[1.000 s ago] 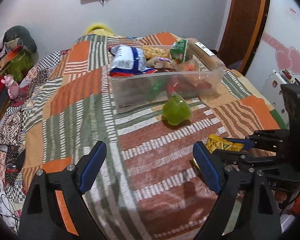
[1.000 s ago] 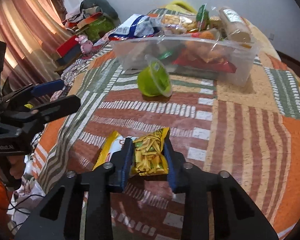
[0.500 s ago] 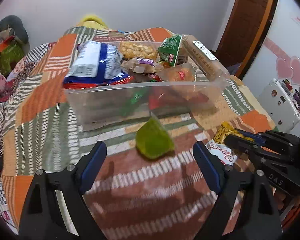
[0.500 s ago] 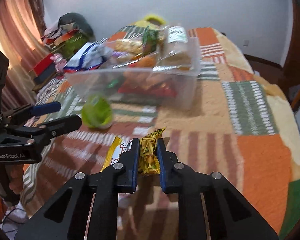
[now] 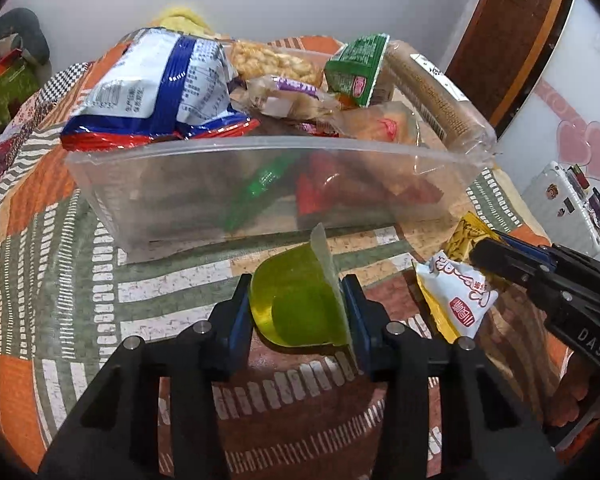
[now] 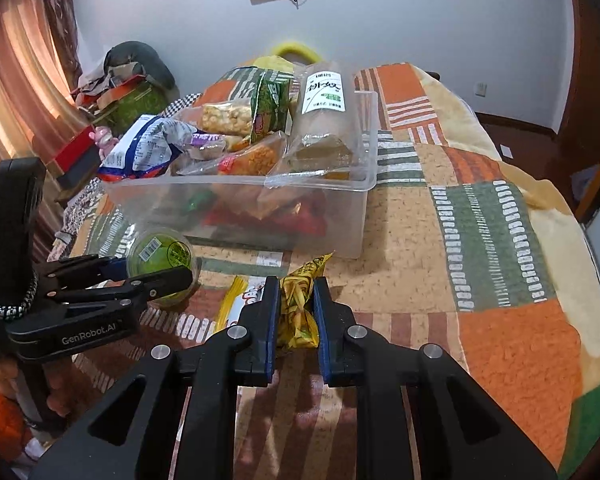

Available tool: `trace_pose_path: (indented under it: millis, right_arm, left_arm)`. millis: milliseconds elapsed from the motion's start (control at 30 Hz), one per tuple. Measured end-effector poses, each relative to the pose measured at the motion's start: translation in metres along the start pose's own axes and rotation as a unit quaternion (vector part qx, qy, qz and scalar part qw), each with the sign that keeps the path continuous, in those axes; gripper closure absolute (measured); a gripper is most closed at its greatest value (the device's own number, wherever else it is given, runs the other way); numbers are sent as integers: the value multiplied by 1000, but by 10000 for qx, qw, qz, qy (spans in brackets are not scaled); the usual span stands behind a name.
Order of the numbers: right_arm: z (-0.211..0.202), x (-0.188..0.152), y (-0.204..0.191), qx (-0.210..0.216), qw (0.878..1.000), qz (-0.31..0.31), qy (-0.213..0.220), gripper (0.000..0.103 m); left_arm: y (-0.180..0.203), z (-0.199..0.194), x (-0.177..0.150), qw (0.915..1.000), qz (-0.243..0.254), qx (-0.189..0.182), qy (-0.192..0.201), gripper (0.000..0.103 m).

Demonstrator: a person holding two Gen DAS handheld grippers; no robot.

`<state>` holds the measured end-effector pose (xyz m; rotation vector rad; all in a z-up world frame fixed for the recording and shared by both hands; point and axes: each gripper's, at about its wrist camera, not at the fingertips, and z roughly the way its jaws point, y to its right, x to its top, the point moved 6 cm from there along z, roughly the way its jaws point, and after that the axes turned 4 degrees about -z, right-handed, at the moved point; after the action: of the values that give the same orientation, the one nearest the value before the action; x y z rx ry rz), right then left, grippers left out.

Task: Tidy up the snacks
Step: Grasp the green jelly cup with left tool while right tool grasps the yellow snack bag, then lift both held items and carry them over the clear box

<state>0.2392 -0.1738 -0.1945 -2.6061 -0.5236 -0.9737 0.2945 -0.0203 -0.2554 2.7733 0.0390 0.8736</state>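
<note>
A green jelly cup (image 5: 296,308) lies on its side on the patchwork bedspread, just in front of a clear plastic bin (image 5: 260,168) heaped with snacks. My left gripper (image 5: 297,284) is closing around the cup, one blue pad against its base and the other against its lid. In the right wrist view the same cup (image 6: 160,256) sits between the left gripper (image 6: 152,272) fingers. My right gripper (image 6: 296,286) is shut on a yellow snack packet (image 6: 298,312), held slightly above the cover near the bin's front corner (image 6: 356,216). The packet (image 5: 456,292) hangs from the right gripper (image 5: 486,246).
A blue-and-white bag (image 5: 156,88) and a long brown biscuit roll (image 5: 432,92) stick out above the bin's rim. Bags and boxes (image 6: 116,100) pile up by the curtain on the left. A white case (image 5: 568,204) and a wooden door (image 5: 508,40) stand right of the bed.
My left gripper moved forward and down to the green cup and its jaws went from wide apart to closed around it. The right gripper clamped fully on the yellow packet and raised it.
</note>
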Motion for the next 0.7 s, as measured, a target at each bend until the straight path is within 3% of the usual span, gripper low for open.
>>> trace_pose_path:
  millis: [167,467,600,667,700]
  right_arm:
    - [-9,7,0,52,9999,-4,112,98]
    - [-20,16,-4,94,9997,-8,241,99]
    - [-15,16,-7,160,9998,-52,81,97]
    - [-7,13,-7,-49,9999,-91,-63,72]
    - [-3,11,-5,-121,9998,-83,-106,45]
  left_arm:
    - [-6,-17,0,9999,-19,1,141,63]
    - [-6,-62,11,9979,100,95,634,63]
    - [-2,-77,16,9968,152,100,779,63]
    - [-1,-81,17,9965,159,83,815,63]
    - [-1,-82,18,9965,163,68,819,63]
